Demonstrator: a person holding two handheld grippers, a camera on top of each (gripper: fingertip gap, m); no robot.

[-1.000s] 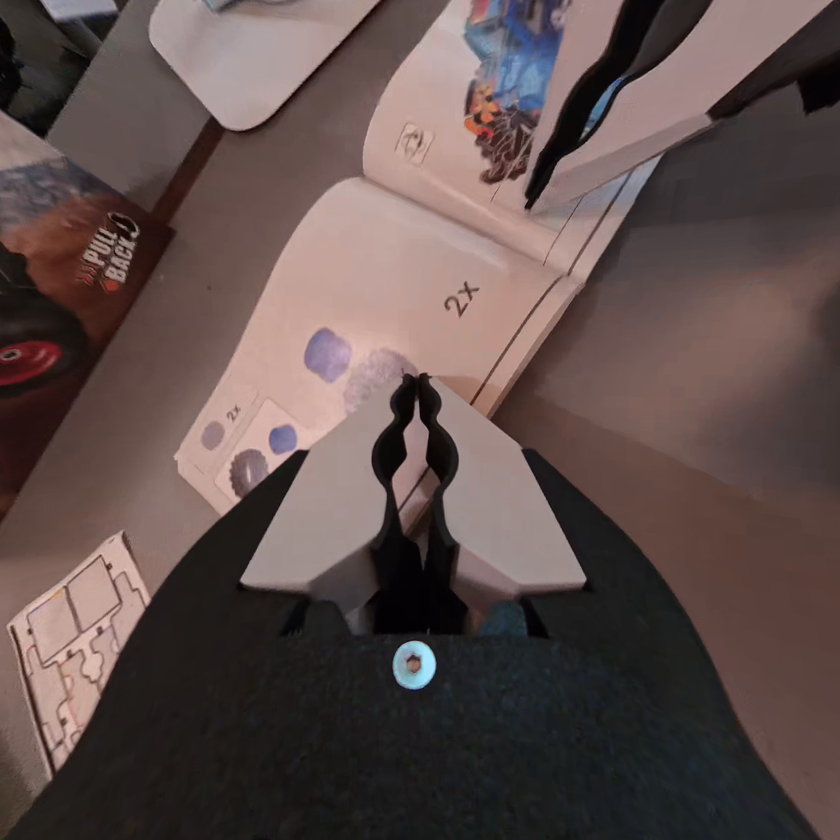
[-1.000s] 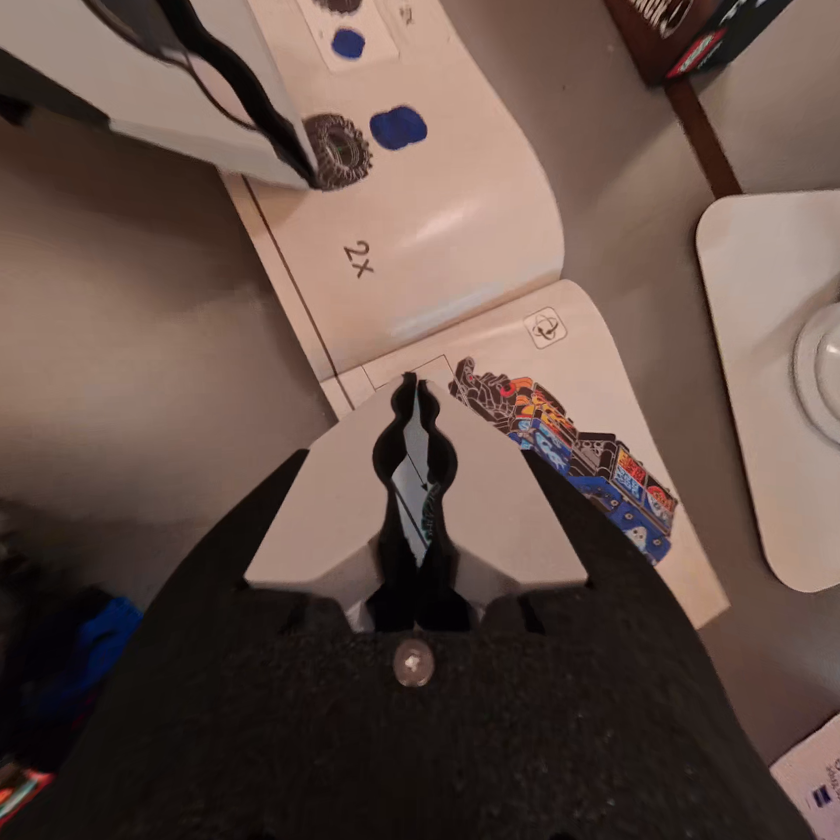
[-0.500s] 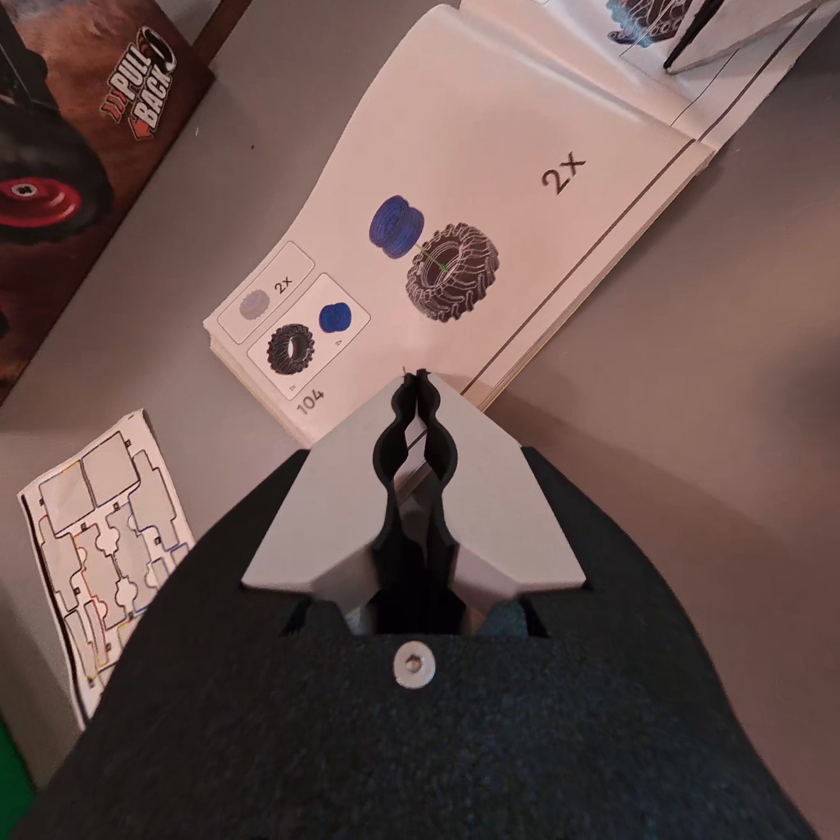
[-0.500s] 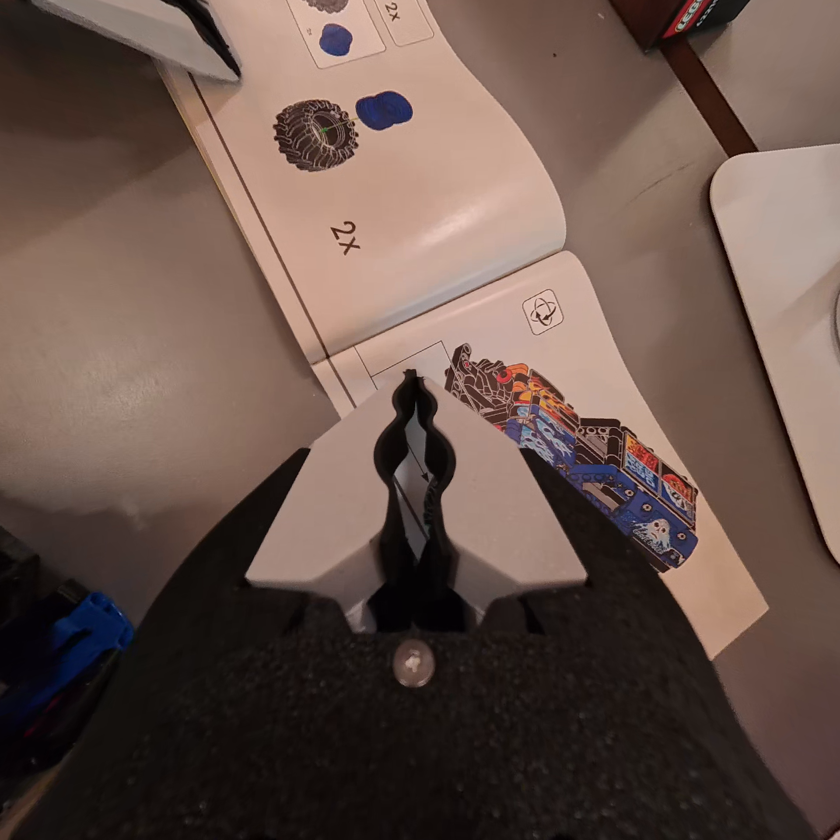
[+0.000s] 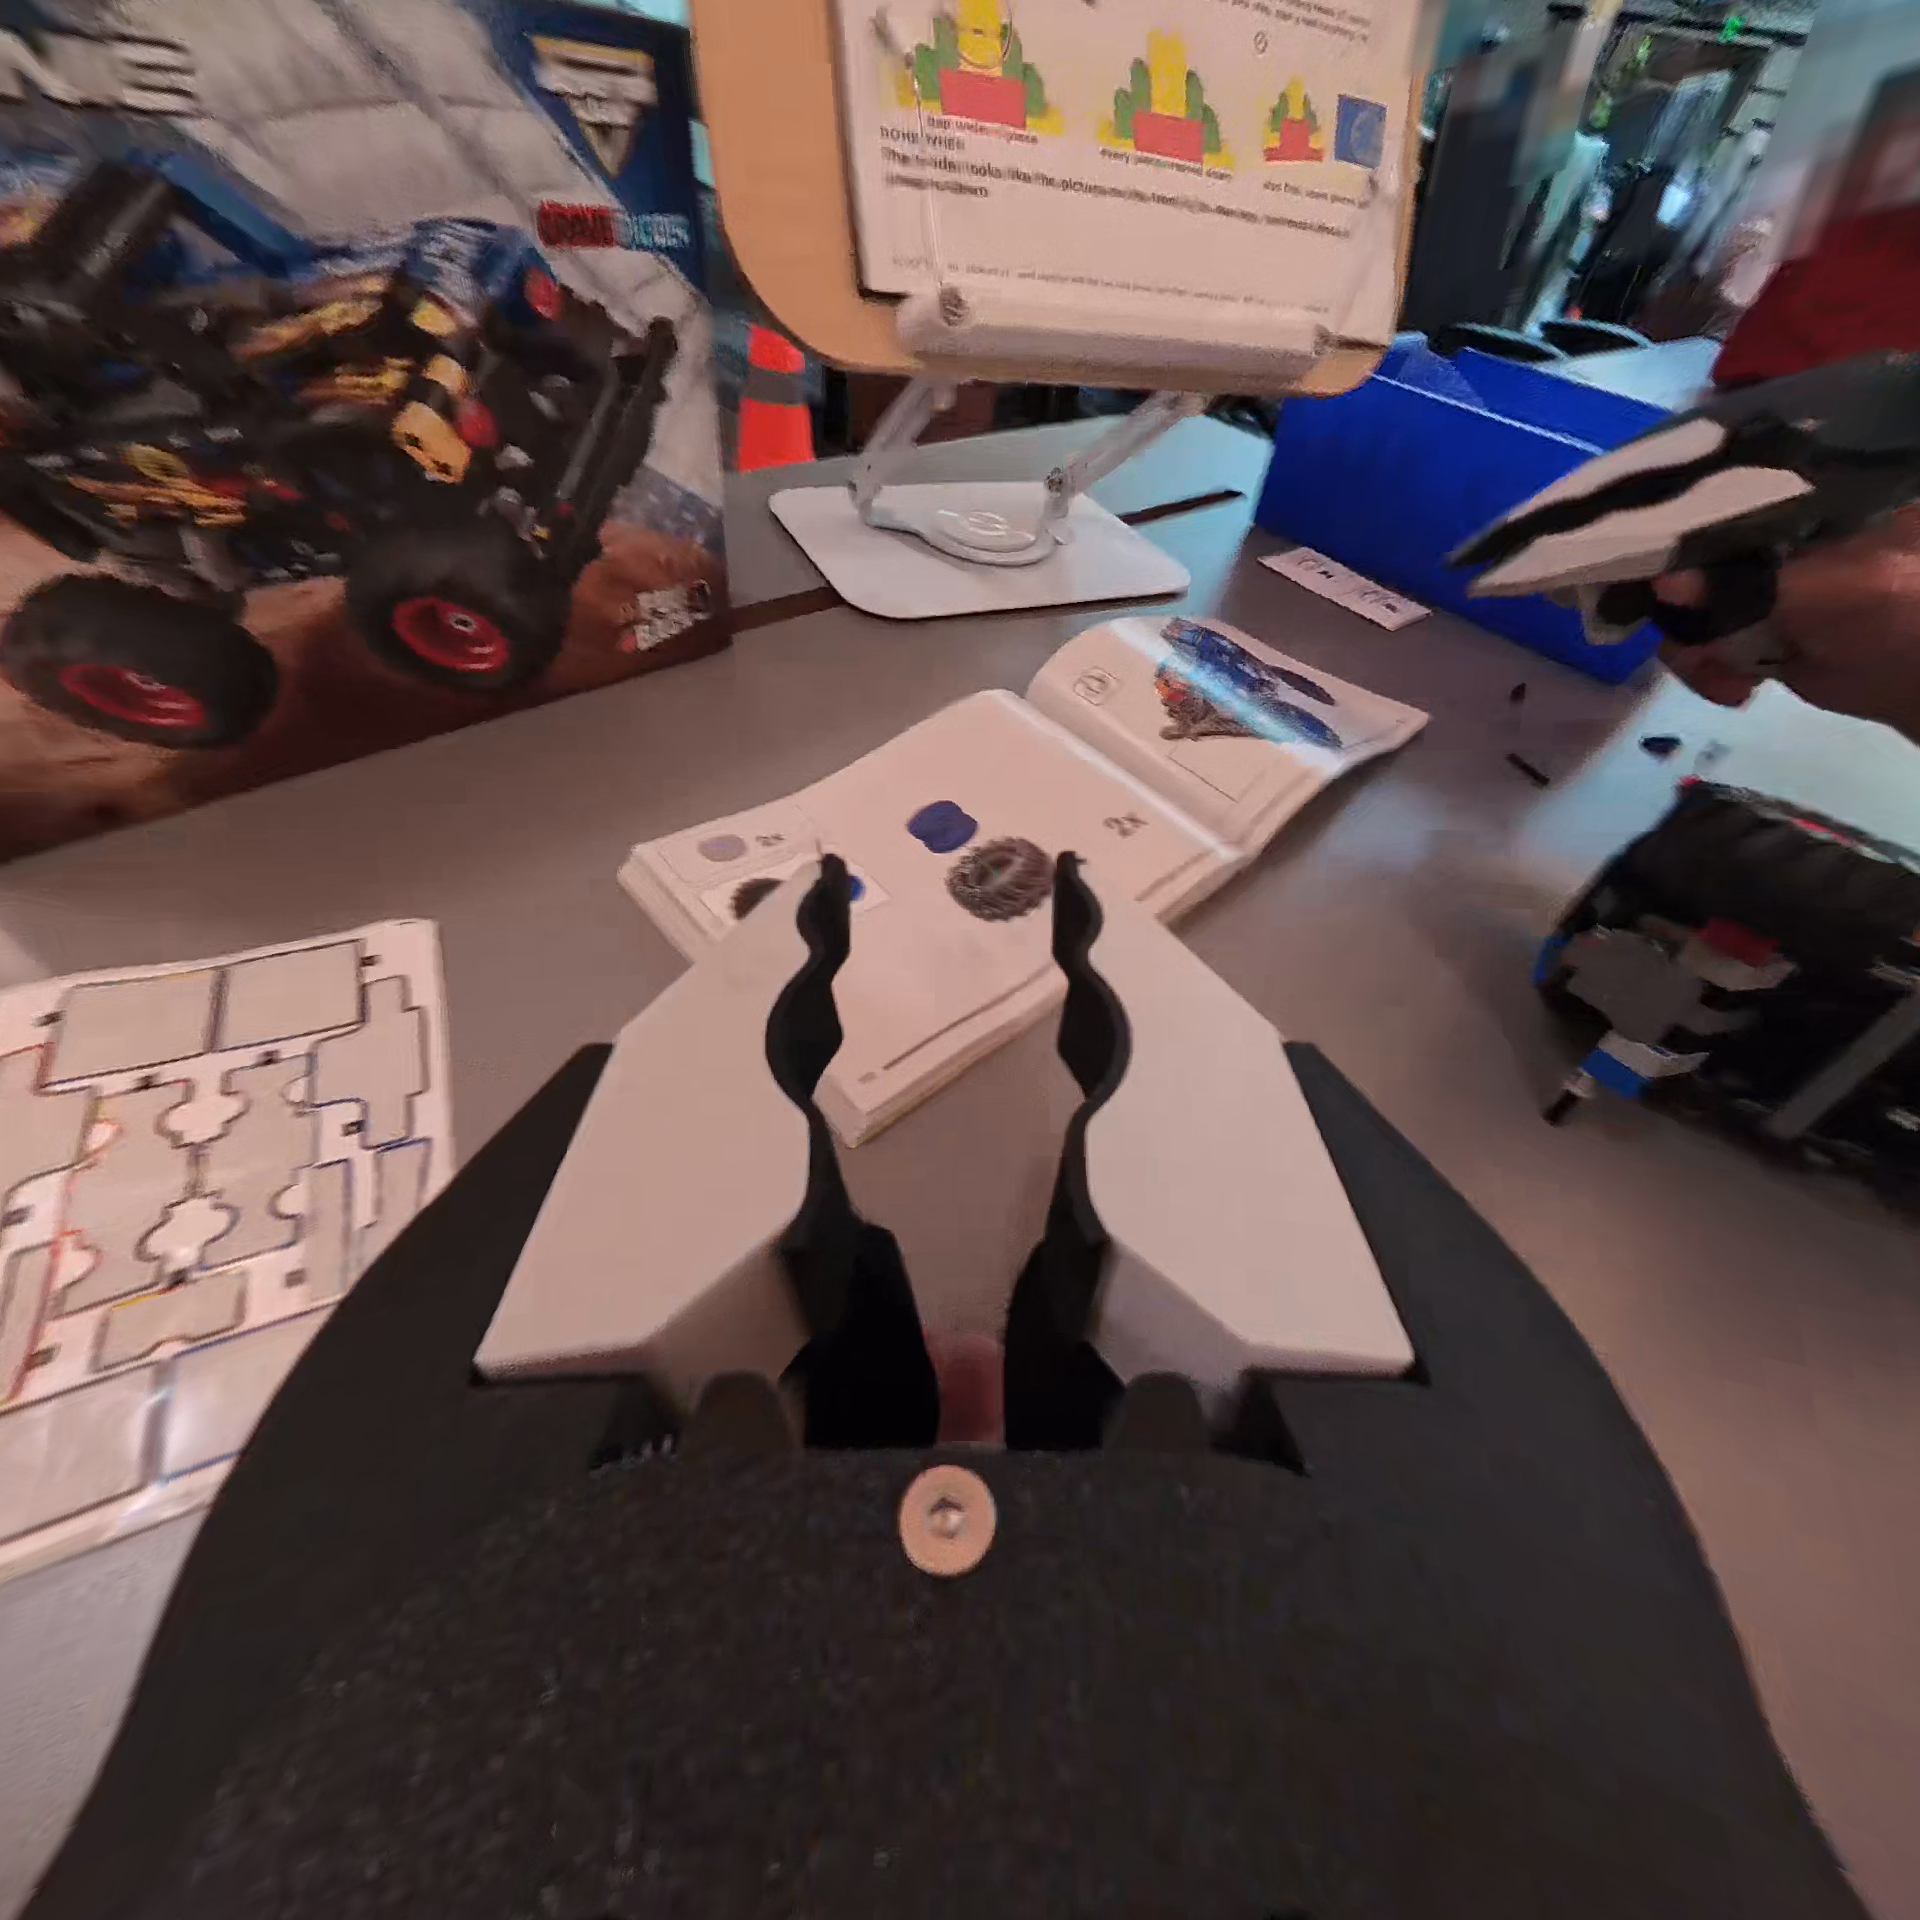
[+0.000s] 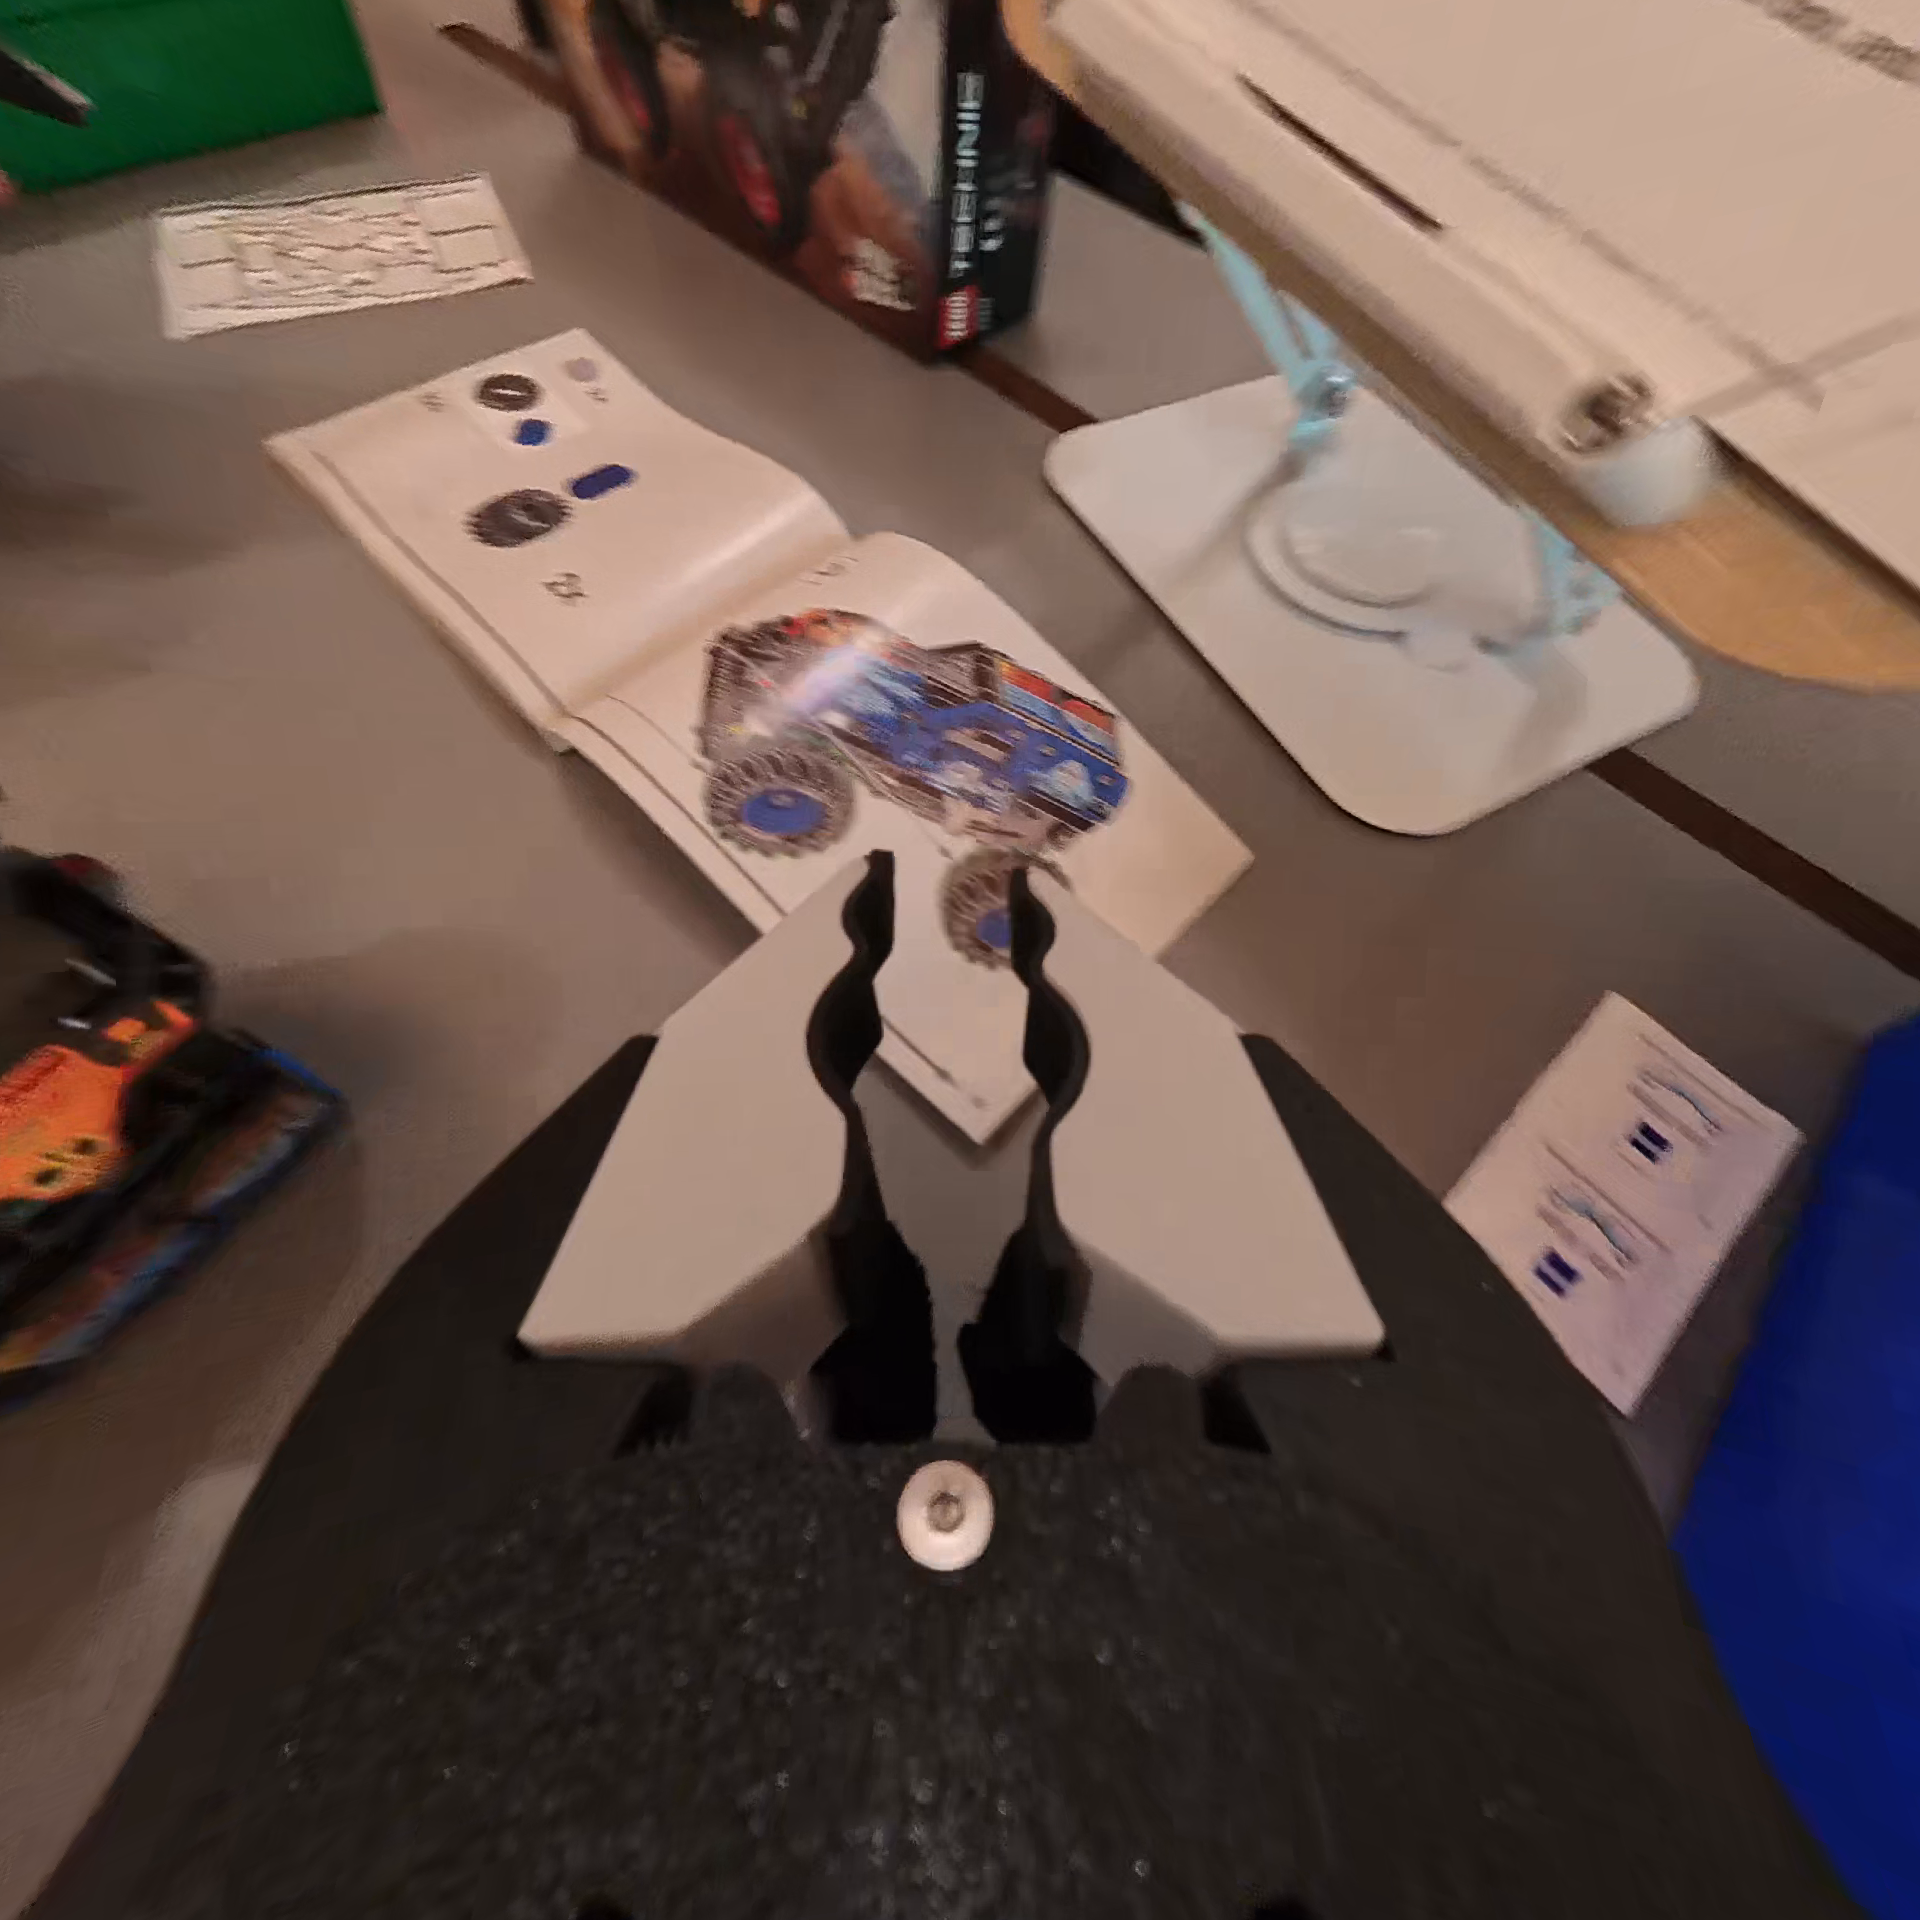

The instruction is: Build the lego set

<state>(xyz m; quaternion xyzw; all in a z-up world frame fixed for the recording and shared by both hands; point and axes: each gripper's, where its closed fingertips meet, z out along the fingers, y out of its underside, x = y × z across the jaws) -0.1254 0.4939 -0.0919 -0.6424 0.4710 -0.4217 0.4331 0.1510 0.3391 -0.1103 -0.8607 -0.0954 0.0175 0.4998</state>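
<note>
An open instruction booklet [image 5: 1039,831] lies on the grey table; it also shows in the right wrist view [image 6: 748,665]. My left gripper [image 5: 943,873] is open and empty, raised above the booklet's near-left corner. My right gripper [image 6: 951,873] is open and empty, above the booklet's near edge; it also shows farther off in the left wrist view [image 5: 1621,520]. The partly built truck model [image 5: 1745,977] sits on the table at the right; in the right wrist view its orange and black side [image 6: 94,1122] is at the left edge.
The set's box [image 5: 343,395] stands at the back left. A sticker sheet [image 5: 197,1164] lies at the left. A white stand [image 5: 977,540] holds a board with a sheet. A blue bin [image 5: 1455,478] stands at the back right, with small loose parts [image 5: 1652,743] nearby. A white card [image 6: 1621,1195] lies beside it. Across from one pair of fingers to the other is roughly 35 cm. From either gripper's tips it is about 20 cm to the partly built truck model [image 5: 1745,977].
Both grippers have opened and lifted away from the booklet pages, tilting up so that the table, the box and the stand come into view.
</note>
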